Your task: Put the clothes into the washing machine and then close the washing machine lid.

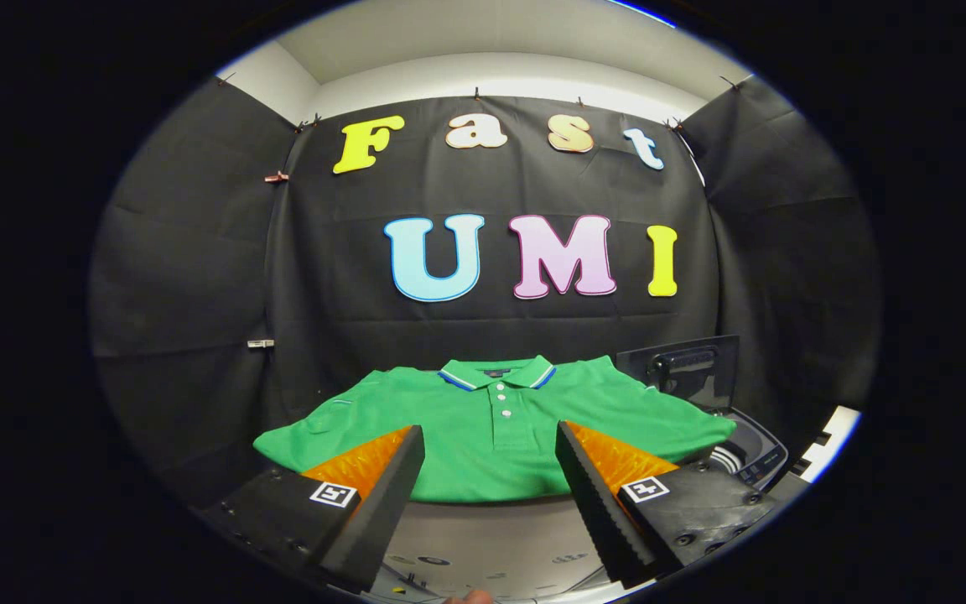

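Jaws: my gripper [490, 440] spread wide, holding nothing.
Shirt: green cotton polo shirt [495, 419] flat, centre frame, just ahead.
Washer: dark top-loading washing machine [747, 449], lid [684, 369] up, right.
Risk: thin pinch; sleeve likely snags the rim.

The green shirt [491, 419] hides most of the washing machine [751, 453] beyond it.

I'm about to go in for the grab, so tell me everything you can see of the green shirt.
The shirt is a green polo of soft knit-looking fabric, with a striped-edged collar and a placket of white buttons, buttoned up. It lies flat, front up, sleeves spread, collar toward the back wall, on a light surface just ahead of the fingers. Its right sleeve reaches toward the washer. The gripper is open and nothing grips the shirt.
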`<state>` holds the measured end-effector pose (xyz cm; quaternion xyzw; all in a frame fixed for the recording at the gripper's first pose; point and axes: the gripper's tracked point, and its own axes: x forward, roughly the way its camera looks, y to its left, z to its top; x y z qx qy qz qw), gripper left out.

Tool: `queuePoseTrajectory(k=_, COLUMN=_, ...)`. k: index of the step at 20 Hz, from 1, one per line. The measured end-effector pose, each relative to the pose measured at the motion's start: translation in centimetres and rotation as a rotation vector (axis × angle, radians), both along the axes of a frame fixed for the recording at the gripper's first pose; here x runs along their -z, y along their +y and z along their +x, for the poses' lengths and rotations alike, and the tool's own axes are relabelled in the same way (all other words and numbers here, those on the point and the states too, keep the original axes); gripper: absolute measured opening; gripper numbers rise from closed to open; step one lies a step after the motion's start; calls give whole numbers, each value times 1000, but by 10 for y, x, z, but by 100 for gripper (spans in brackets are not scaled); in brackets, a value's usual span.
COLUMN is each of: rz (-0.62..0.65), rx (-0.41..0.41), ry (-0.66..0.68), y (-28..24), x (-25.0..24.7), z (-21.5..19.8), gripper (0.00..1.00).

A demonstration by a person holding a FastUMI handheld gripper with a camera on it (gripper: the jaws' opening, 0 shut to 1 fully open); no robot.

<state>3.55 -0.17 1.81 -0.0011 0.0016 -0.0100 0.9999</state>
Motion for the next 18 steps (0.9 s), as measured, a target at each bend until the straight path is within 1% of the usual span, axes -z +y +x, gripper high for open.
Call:
queuePoseTrajectory(k=2, rz=2, rx=19, ry=11, y=-4, x=-5, z=15, gripper=99)
queuePoseTrajectory(k=8, rz=-18, rx=20, ry=106, y=1, x=-13, z=71, gripper=99)
queuePoseTrajectory(k=14, rz=-82, rx=29, ry=324, y=-1, x=3, z=123, gripper=99)
queuePoseTrajectory(k=18, rz=-38, rx=40, ry=411, y=-4, x=4, z=146, gripper=98)
